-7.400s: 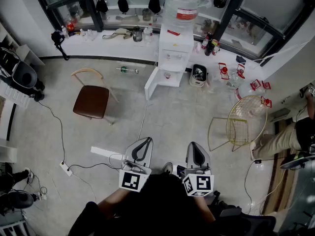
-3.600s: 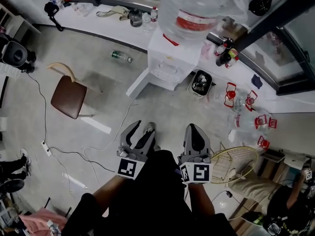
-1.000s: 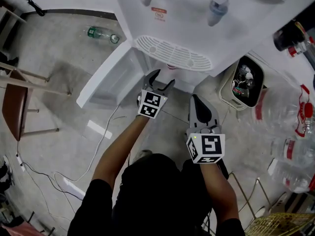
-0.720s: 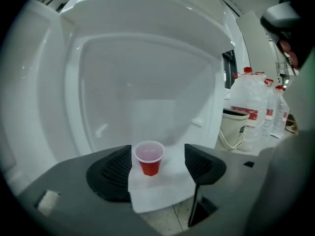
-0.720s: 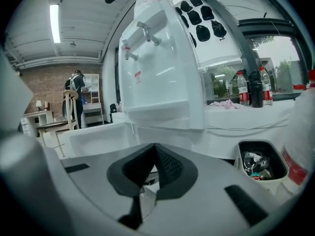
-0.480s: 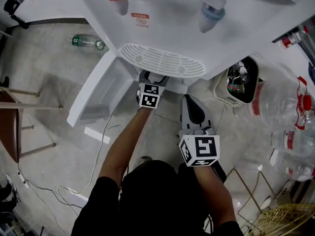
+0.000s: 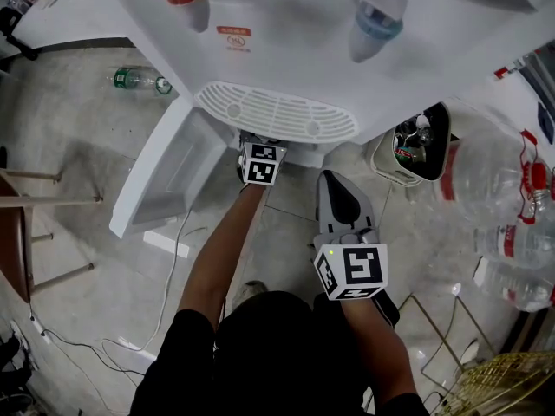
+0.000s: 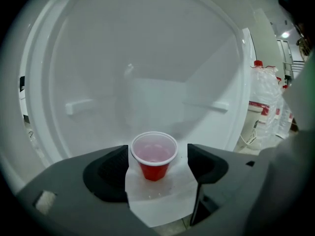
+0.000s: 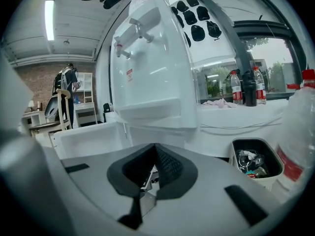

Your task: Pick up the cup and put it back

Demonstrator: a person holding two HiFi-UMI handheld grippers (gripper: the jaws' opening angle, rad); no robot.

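While the left claw (image 8: 158, 154) reaches into the bottom cupboard of the water cooler (image 7: 286, 24), its jaws have just been opening and now stand wide apart, with the cup (image 8: 154, 164) upright between them and a clear gap to each pad. That cup sits on the cupboard's white shelf (image 8: 160, 196), close to its front edge, so nothing has been gripped or lifted. By my reading this is the approach, and the squeeze, the lift and the return to the shelf all seem to lie ahead. It is a small tapered plastic cup, glossy red outside, pale inside, with a thin white rolled rim; it looks light and easy to crush or tip. The pads are dark, ribbed and rubbery, set in smooth grey shells. Around them the cupboard walls (image 8: 147, 82) are plain moulded white plastic with small ledges on either side. From the head view, the slotted oval drip tray (image 7: 276, 113) overhangs the opening, and the cupboard door (image 7: 165, 176) hangs open to the left. The right claw (image 9: 155, 156) waits outside, jaws pressed together on nothing.
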